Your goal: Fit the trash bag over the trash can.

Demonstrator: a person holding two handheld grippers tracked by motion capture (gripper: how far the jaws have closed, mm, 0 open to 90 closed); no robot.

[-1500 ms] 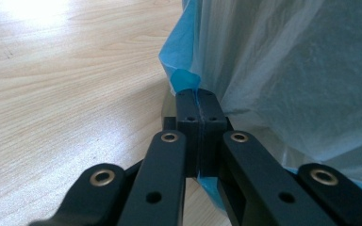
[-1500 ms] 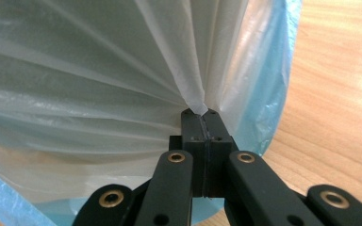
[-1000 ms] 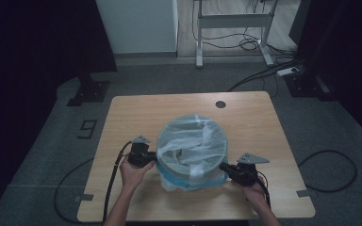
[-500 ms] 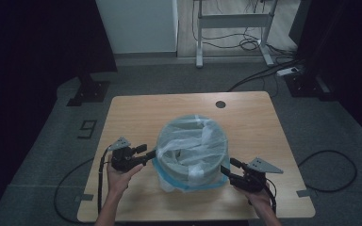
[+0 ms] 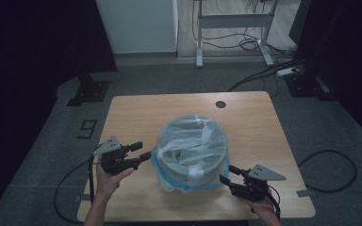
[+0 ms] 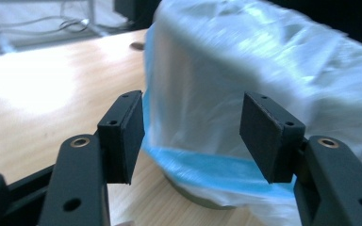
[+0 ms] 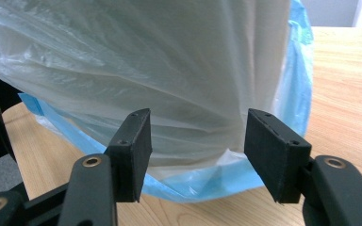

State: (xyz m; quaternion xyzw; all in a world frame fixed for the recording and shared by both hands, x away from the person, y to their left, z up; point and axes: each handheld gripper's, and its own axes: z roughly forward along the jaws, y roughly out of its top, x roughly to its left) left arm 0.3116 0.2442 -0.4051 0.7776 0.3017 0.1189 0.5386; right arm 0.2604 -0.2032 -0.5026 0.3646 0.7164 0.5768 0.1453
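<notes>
Here we see a round grey bin [image 5: 193, 155] lined with a translucent white plastic bag with a blue hem [image 5: 188, 183], standing on the light wooden table [image 5: 254, 122] at its middle, slightly toward the person's edge. The bag is folded over the bin's rim and hangs down the outer wall; its blue hem lies crumpled on the tabletop around the base.

The left gripper [image 5: 143, 150] sits just beside the bin's left side, held in the person's left hand [image 5: 111, 176]. In the left gripper view its jaws stand well apart, with nothing between the pads [image 6: 127, 136]; the bag wall [image 6: 245, 94] fills the space ahead of them, and we cannot tell from this view whether a pad touches the film.

The right gripper [image 5: 228, 174] sits at the bin's lower right side, held in the person's right hand [image 5: 264, 207]. In the right gripper view its jaws are likewise spread, holding nothing, and the blue hem [image 7: 202, 183] lies on the wood just ahead of them.

A small dark round hole [image 5: 220, 104] marks the far part of the table. On the grey floor to the left of the table we read a marking shaped like the digit "9" [image 5: 88, 128]. We find no readable brand or label on the bag, bin or grippers.
</notes>
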